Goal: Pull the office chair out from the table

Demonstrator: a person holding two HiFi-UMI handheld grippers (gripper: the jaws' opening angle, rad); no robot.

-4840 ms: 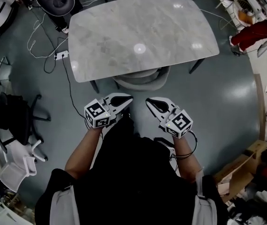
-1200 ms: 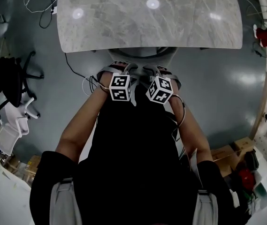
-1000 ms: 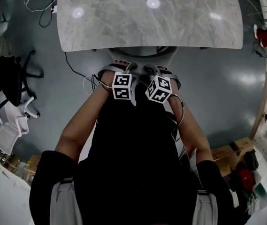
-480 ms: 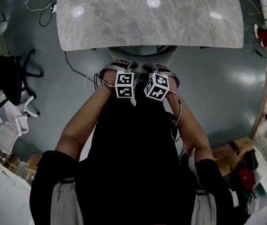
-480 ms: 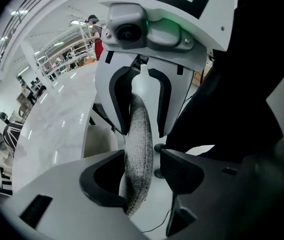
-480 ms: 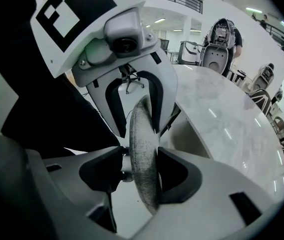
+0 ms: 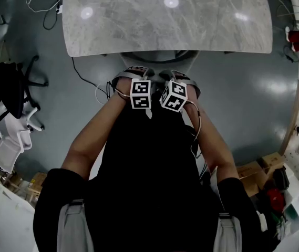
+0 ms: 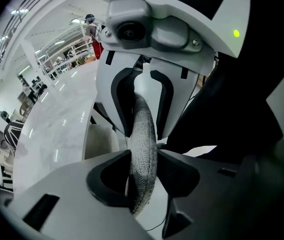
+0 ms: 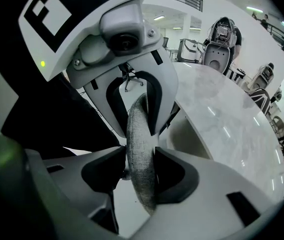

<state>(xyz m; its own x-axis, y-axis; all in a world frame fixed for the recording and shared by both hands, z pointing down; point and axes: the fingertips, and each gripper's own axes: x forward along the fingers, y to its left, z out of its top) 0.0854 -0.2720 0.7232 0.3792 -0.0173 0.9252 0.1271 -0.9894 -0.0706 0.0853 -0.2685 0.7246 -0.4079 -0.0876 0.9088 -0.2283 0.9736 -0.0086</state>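
The office chair (image 7: 158,57) is grey and sits tucked under the marble table (image 7: 165,22); only its curved back shows at the table's near edge. Both grippers stand side by side on the top rim of that back, pointing steeply down. The left gripper (image 7: 133,73) has the grey fabric rim (image 8: 142,149) between its jaws, and the right gripper (image 7: 178,75) has the same rim (image 9: 138,134) between its own. Both pairs of jaws have just been closing and now pinch the fabric from both sides. The seat and the base are hidden under the table.
A black office chair (image 7: 10,88) and a white chair (image 7: 12,148) stand at the left. Cables (image 7: 83,75) run over the grey floor by the table's left leg. Cardboard boxes (image 7: 259,169) and clutter fill the lower right. My own body is close behind the grippers.
Since the oldest frame I have stepped up to the table and both grippers have come down onto the chair's back. In the last second the marker cubes drew slightly closer together.
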